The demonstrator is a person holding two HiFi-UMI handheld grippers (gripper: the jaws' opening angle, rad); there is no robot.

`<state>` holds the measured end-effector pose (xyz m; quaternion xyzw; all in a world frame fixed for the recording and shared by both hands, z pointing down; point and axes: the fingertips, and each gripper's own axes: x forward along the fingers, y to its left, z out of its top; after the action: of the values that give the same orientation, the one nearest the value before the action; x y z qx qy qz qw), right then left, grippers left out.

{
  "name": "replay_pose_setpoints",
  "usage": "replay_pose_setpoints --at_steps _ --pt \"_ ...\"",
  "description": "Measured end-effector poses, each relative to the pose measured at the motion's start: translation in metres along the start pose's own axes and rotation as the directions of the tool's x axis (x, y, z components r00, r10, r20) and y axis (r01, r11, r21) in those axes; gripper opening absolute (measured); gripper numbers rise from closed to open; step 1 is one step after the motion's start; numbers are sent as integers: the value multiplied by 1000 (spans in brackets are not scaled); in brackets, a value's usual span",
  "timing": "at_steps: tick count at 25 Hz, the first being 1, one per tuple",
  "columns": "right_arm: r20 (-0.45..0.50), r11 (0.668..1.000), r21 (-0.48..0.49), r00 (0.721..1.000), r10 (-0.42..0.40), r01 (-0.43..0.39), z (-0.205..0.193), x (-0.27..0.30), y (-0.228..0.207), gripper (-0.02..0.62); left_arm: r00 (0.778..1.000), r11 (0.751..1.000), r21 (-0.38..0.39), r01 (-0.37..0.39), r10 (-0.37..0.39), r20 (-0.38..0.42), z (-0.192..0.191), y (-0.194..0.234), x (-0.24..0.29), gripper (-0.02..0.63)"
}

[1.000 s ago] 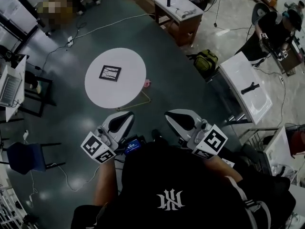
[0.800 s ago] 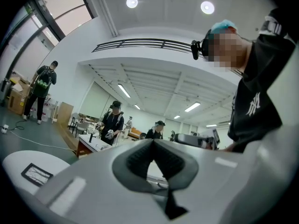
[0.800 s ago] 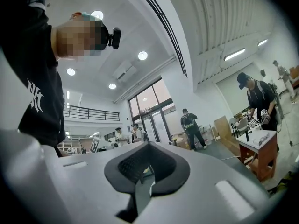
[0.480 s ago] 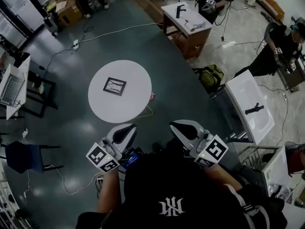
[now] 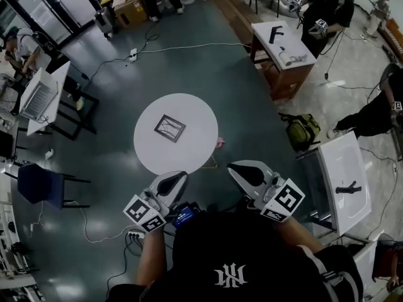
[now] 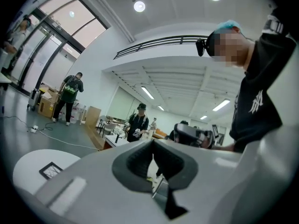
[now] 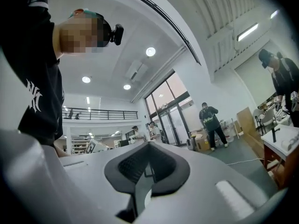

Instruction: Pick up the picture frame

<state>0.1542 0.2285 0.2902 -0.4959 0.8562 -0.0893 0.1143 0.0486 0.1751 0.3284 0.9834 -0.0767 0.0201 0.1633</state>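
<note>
Since the earlier frame the one round white tabletop [image 5: 189,153] has drawn nearer to the left tool [image 5: 171,182] and the right tool [image 5: 242,172]; its near edge now meets the left tool's tip in the head view. One black picture frame [image 5: 170,128] lies flat near the tabletop's centre, with bare surface on every side. Both tools have jaws closed on nothing and are short of the frame. On the floor beside the tabletop's right edge lies one small pink object [image 5: 220,143]; further right, one green backpack [image 5: 301,129].
</note>
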Motion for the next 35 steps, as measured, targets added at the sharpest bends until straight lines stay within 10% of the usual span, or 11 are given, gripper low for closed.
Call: replay_pose_setpoints --at_steps 15,27,35 --pt "-167 969 83 956 242 -231 12 -23 -133 1 972 972 19 -234 233 37 18 2 119 3" --pt "-268 858 224 817 510 -462 -38 63 -106 2 858 857 -51 -513 514 15 11 35 48 3" --pt "-356 864 246 788 502 -440 -63 152 -116 2 840 828 -163 -537 543 -10 6 130 21 3"
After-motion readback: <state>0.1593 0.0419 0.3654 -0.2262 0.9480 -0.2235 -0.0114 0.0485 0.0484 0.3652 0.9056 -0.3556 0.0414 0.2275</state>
